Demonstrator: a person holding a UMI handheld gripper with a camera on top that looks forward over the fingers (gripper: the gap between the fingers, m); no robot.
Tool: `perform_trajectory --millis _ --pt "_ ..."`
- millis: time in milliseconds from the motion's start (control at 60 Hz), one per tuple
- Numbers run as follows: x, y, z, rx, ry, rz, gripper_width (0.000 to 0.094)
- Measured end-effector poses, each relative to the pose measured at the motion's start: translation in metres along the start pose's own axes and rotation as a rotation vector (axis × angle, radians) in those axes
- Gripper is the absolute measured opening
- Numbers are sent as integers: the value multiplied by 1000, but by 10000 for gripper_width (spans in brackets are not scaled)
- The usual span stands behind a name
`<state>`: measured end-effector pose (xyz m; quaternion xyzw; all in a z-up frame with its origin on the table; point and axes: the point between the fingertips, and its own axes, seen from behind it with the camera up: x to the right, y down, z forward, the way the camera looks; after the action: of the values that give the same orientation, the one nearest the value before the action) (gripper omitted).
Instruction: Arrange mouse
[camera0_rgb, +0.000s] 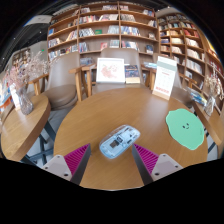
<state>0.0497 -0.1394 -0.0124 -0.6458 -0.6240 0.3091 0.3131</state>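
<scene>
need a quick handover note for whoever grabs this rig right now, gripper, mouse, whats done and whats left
Gripper: open, holding nothing, fingers low over the near edge of the round table.
Mouse: lies on the table just ahead of the fingers, roughly in line with the gap, untouched.
Green mat: on the table, off to the right of the mouse, nothing on it.
Done: approach only.
Left: close in, grasp the mouse, then place it; probably on the mat, though that is a guess.

The mouse (119, 141) at lower centre is pale grey-white with a translucent blue tint. The round table (90, 125) is warm brown wood. At right lies a mint-green mat (186, 128). The gripper's pads (75, 157) at the bottom are magenta.
</scene>
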Motion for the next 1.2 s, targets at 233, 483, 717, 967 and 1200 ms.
perform_trajectory --millis 233,483,717,967,1200 --pt "-7 -24 34 -2 -2 -12 850" --pt "-20 -42 56 2 -24 -34 821" --pt "-20 -45 59 12 -38 -38 459" --pt "-29 -74 33 53 -73 -75 408" --pt "34 -141 -4 140 -75 -69 410"
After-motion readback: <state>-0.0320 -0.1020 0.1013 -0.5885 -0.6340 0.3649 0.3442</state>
